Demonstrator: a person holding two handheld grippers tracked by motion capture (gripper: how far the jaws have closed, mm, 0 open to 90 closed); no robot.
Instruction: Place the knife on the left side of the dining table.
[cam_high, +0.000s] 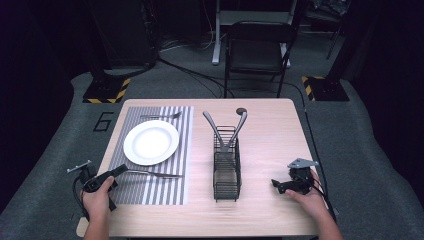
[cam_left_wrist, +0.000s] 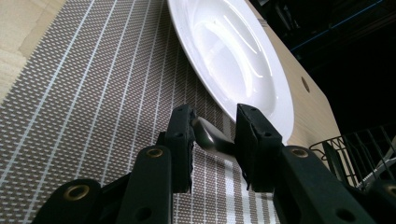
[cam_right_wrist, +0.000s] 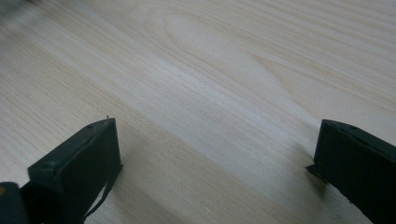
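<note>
fork on the striped mat — thin, stiff, slippery metal; left gripper pinches its handle end, right gripper gapes wide, empty, over bare table.

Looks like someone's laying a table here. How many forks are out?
2. One fork lies on the striped placemat beyond the white plate. The other fork lies on its near side, handle between the left gripper fingers.

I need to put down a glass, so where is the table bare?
Bare wood lies right of the wire rack, up to the right tool, and in a strip between rack and striped placemat. The placemat is crowded: white plate, two forks, left tool.
</note>
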